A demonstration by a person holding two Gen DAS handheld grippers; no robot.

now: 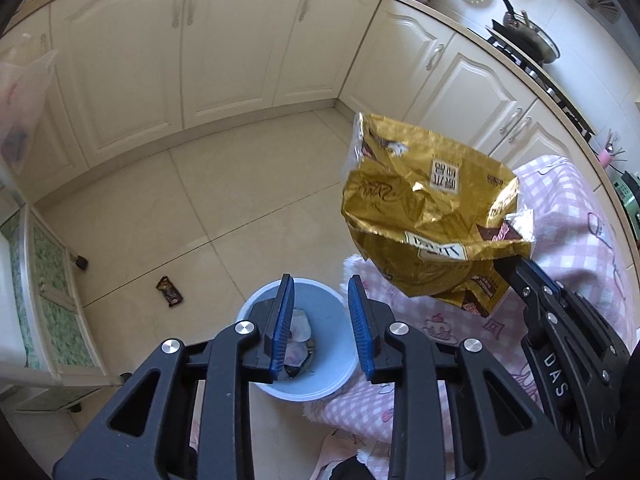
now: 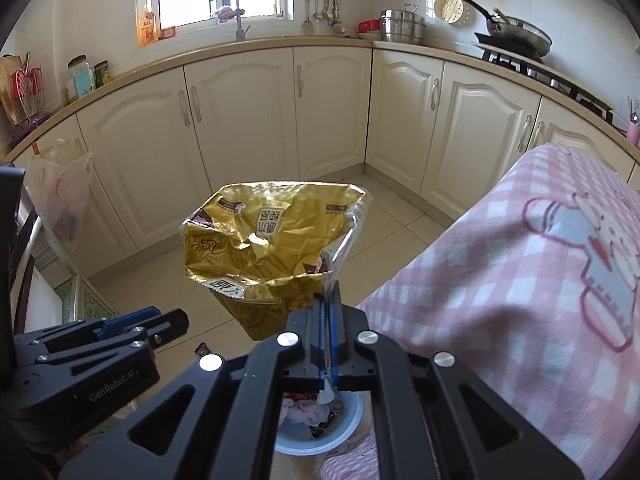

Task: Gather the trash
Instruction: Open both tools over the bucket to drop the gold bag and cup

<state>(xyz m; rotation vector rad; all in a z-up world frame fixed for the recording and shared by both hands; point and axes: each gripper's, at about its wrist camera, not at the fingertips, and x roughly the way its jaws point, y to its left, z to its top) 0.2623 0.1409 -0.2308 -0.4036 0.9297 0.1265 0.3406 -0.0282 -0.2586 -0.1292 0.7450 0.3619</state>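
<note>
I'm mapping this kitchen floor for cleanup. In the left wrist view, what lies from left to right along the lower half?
Green-patterned cabinet → dark wrapper on the floor → blue bin → gold bag held by the right hand-held gripper.

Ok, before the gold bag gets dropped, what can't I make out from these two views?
- Blue bin: its inside is part hidden by the left tool in the left wrist view, and by the right tool in the right wrist view.
- Gold bag: whether anything is inside cannot be told.
- Dark wrapper on the floor: print too small; in the right wrist view the bag covers most of it.
</note>
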